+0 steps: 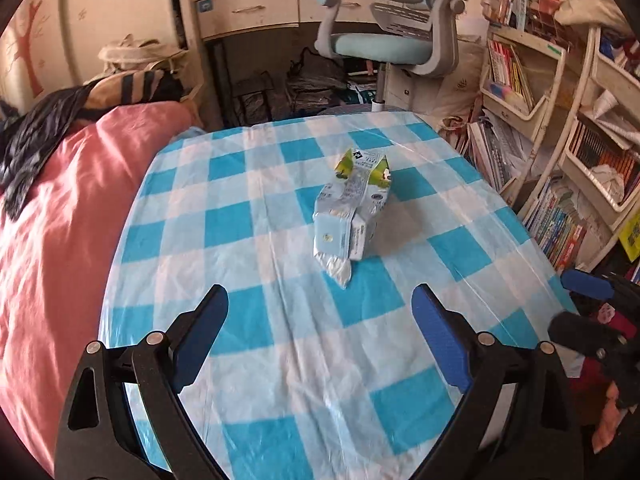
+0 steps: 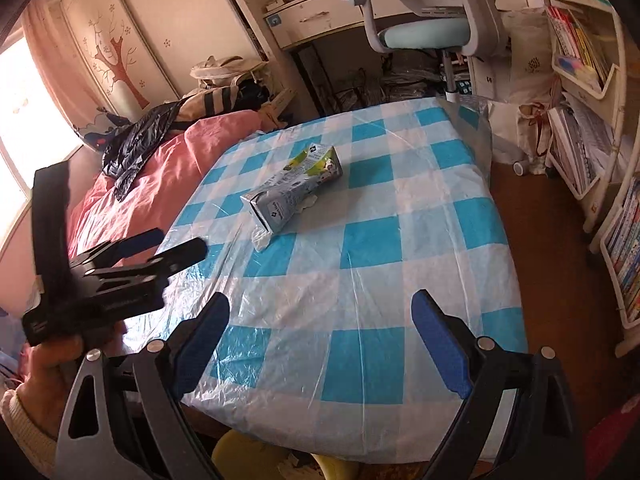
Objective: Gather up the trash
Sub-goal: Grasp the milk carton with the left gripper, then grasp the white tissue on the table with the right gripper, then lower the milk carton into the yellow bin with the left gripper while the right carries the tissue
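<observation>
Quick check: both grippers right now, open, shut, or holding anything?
Left gripper: open, holding nothing; the carton lies ahead on the table.
Right gripper: open, holding nothing.

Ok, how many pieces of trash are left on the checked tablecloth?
2: a flattened drink carton lying near the middle of the tablecloth, and a crumpled white tissue touching its near end. More could be hidden beneath the carton.

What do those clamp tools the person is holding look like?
Each gripper is a black frame with triangular cut-outs and silver rivets, ending in two fingers faced with blue pads. The hand gripping the left one shows a cream knitted cuff.
</observation>
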The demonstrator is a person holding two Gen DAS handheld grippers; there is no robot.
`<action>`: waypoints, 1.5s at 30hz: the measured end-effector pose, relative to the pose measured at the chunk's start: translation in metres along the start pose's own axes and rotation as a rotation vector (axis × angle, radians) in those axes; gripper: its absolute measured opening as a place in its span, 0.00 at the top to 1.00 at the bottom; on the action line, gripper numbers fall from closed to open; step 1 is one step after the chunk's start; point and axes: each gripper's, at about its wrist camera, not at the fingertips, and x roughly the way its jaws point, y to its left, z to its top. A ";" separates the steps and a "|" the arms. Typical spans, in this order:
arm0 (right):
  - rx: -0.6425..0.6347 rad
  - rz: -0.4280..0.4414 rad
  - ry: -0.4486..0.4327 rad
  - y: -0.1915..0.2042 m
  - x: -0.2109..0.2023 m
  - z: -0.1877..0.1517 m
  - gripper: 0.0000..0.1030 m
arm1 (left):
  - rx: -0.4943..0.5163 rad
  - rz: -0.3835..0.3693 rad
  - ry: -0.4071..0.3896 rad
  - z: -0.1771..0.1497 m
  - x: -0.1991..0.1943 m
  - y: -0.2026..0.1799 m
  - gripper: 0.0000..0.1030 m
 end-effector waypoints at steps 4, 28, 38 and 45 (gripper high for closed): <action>0.025 0.026 0.015 -0.002 0.009 0.008 0.14 | 0.090 0.038 0.040 0.036 0.046 -0.023 0.13; -0.219 0.042 0.121 0.066 0.135 0.058 0.17 | -0.206 -0.081 0.119 0.025 0.054 0.105 0.49; -0.314 -0.050 0.166 0.073 0.172 0.068 0.48 | -0.233 -0.048 0.156 0.010 0.063 0.129 0.48; -0.292 0.026 0.170 0.071 0.143 0.066 0.86 | -0.206 -0.041 0.113 0.007 0.041 0.116 0.48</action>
